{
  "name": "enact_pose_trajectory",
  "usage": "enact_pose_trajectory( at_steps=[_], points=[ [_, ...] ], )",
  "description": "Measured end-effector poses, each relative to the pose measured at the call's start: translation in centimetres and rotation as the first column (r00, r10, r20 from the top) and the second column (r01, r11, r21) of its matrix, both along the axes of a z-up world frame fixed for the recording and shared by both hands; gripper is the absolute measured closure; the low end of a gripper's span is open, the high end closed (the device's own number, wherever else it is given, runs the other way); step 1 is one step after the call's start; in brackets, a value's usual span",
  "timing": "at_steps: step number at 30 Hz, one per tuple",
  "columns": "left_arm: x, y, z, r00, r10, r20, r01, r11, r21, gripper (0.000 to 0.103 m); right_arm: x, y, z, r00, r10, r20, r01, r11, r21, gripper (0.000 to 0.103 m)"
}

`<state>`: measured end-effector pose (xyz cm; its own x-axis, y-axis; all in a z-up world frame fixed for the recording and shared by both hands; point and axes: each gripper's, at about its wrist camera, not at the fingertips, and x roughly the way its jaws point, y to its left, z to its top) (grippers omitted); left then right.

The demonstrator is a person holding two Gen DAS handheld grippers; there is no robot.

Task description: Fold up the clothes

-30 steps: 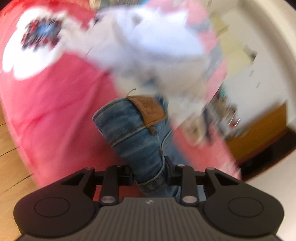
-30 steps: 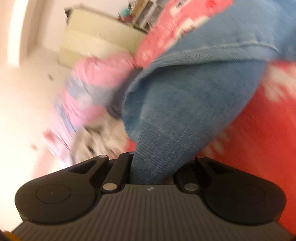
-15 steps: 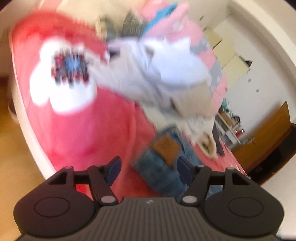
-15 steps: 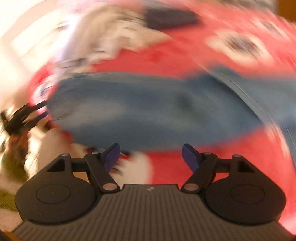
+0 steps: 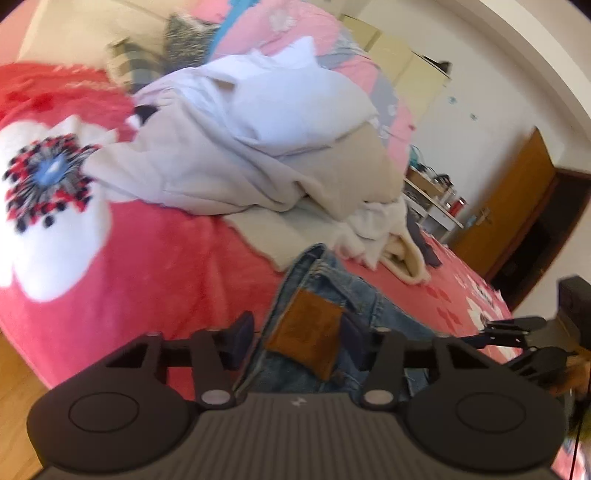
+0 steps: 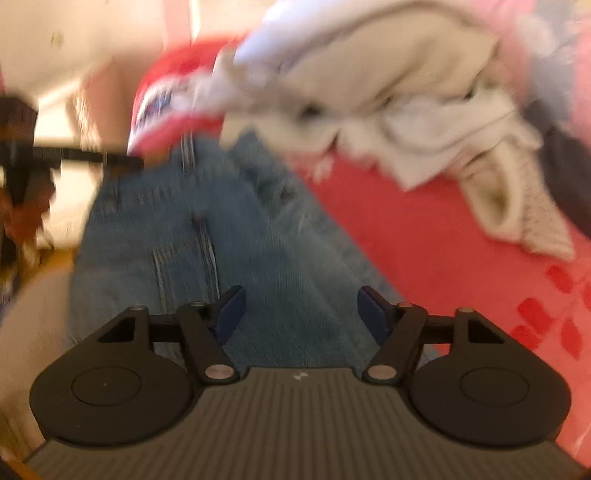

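Blue jeans (image 5: 325, 295) with a brown leather waistband patch (image 5: 304, 339) lie on a red flowered bed blanket (image 5: 147, 251). My left gripper (image 5: 297, 332) is open, its fingers either side of the patch, just above the waistband. My right gripper (image 6: 299, 310) is open over the blurred jeans (image 6: 221, 236) and holds nothing. The right gripper also shows at the right edge of the left wrist view (image 5: 524, 332).
A heap of white and beige clothes (image 5: 258, 147) lies on the bed beyond the jeans, also in the right wrist view (image 6: 388, 92). Pink bedding (image 5: 280, 26) sits behind. Wooden floor (image 5: 14, 387) lies left of the bed. A wooden door (image 5: 517, 206) stands at right.
Both grippers were shut on the jeans a second ago and have opened. The jeans now lie on the blanket. Both views have swung round.
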<state>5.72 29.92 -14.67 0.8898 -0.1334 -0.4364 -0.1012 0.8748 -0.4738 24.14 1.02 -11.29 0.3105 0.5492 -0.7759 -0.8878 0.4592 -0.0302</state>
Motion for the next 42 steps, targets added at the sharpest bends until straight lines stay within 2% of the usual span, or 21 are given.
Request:
enact_pose_trajectory(
  at_steps=[2, 3, 4, 5, 6, 7, 9, 13, 14, 17, 18, 20, 21, 25, 27, 30, 31, 33, 36, 39, 42],
  points=[
    [0.0, -0.8, 0.1, 1.000, -0.007, 0.012, 0.007, 0.998, 0.066, 0.061, -0.7, 0.0, -0.6, 0.999, 0.027, -0.017, -0.027, 0.999, -0.024, 0.059],
    [-0.1, -1.2, 0.2, 1.000, -0.007, 0.021, 0.005, 0.995, 0.099, 0.065, -1.0, 0.0, -0.7, 0.999, 0.036, -0.021, -0.037, 0.999, -0.026, 0.067],
    [-0.3, -1.6, 0.3, 0.999, 0.002, 0.033, -0.007, 0.991, 0.135, 0.074, -1.3, 0.3, -0.7, 0.999, 0.042, -0.006, -0.043, 0.998, -0.037, 0.075],
    [-0.6, -1.9, 0.5, 0.999, 0.025, 0.042, -0.032, 0.985, 0.168, 0.085, -1.8, 0.1, -0.5, 0.999, 0.047, 0.017, -0.047, 0.998, -0.043, 0.091],
    [-0.8, -1.9, 0.7, 0.998, 0.037, 0.047, -0.044, 0.983, 0.176, 0.087, -2.5, -0.1, 0.0, 0.998, 0.040, 0.050, -0.038, 0.998, -0.045, 0.098],
    [-1.1, -1.6, 0.9, 0.997, 0.044, 0.056, -0.052, 0.987, 0.150, 0.089, -3.1, -0.3, 0.4, 0.996, 0.032, 0.083, -0.029, 0.999, -0.046, 0.100],
    [-1.6, -1.2, 1.5, 0.996, 0.054, 0.078, -0.061, 0.993, 0.099, 0.092, -4.4, -0.7, 1.2, 0.989, 0.017, 0.147, -0.010, 0.999, -0.047, 0.101],
    [-1.2, -1.9, 2.4, 0.997, 0.019, 0.080, -0.030, 0.989, 0.147, 0.091, -6.4, -1.0, 2.7, 0.963, -0.001, 0.268, 0.017, 0.998, -0.055, 0.101],
    [-0.9, -2.1, 2.5, 0.998, 0.003, 0.067, -0.014, 0.986, 0.163, 0.087, -6.5, -0.9, 2.8, 0.958, -0.001, 0.287, 0.020, 0.998, -0.064, 0.101],
    [0.2, -1.8, 2.0, 0.999, -0.039, 0.001, 0.038, 0.989, 0.144, 0.051, -6.8, -0.2, 2.3, 0.947, 0.007, 0.321, 0.026, 0.995, -0.097, 0.101],
    [0.4, -1.7, 1.8, 0.998, -0.055, -0.018, 0.057, 0.989, 0.133, 0.050, -6.8, 0.0, 2.0, 0.942, 0.014, 0.334, 0.024, 0.994, -0.109, 0.101],
    [0.6, -1.7, 1.4, 0.997, -0.074, -0.036, 0.078, 0.989, 0.126, 0.053, -6.8, 0.5, 1.3, 0.933, 0.028, 0.360, 0.022, 0.991, -0.133, 0.101],
    [0.7, -1.8, 1.3, 0.997, -0.066, -0.042, 0.071, 0.988, 0.137, 0.063, -6.9, 0.8, 1.0, 0.928, 0.033, 0.370, 0.022, 0.989, -0.143, 0.101],
    [-0.2, -2.4, 2.3, 0.999, -0.050, 0.003, 0.049, 0.984, 0.169, 0.068, -7.0, 1.1, 0.7, 0.915, 0.028, 0.402, 0.033, 0.989, -0.142, 0.101],
    [-0.6, -3.3, 3.3, 0.998, -0.052, 0.037, 0.043, 0.976, 0.216, 0.071, -7.6, 1.1, 1.4, 0.890, 0.031, 0.455, 0.035, 0.990, -0.137, 0.101],
    [-0.2, -3.7, 4.3, 0.996, -0.058, 0.074, 0.040, 0.974, 0.224, 0.072, -7.8, 0.9, 2.9, 0.857, 0.018, 0.516, 0.054, 0.991, -0.126, 0.101],
    [0.4, -3.7, 4.1, 0.997, -0.056, 0.057, 0.041, 0.973, 0.226, 0.071, -7.5, 1.0, 3.1, 0.851, 0.012, 0.525, 0.064, 0.990, -0.127, 0.101],
    [1.8, -3.8, 3.6, 0.998, -0.052, 0.020, 0.046, 0.972, 0.230, 0.069, -6.6, 1.1, 3.0, 0.856, -0.006, 0.517, 0.083, 0.988, -0.127, 0.101],
    [3.9, -3.9, 1.6, 0.997, -0.046, -0.060, 0.060, 0.967, 0.247, 0.069, -5.1, 1.7, 0.5, 0.868, 0.008, 0.497, 0.088, 0.981, -0.171, 0.101],
    [3.8, -3.8, 1.8, 0.998, -0.045, -0.049, 0.056, 0.966, 0.251, 0.069, -4.2, 2.4, -1.5, 0.866, 0.026, 0.499, 0.090, 0.974, -0.207, 0.101],
    [3.8, -3.9, 2.3, 0.998, -0.053, -0.031, 0.059, 0.958, 0.281, 0.069, -4.1, 2.3, -0.4, 0.861, 0.002, 0.508, 0.098, 0.980, -0.171, 0.101]
  ],
)
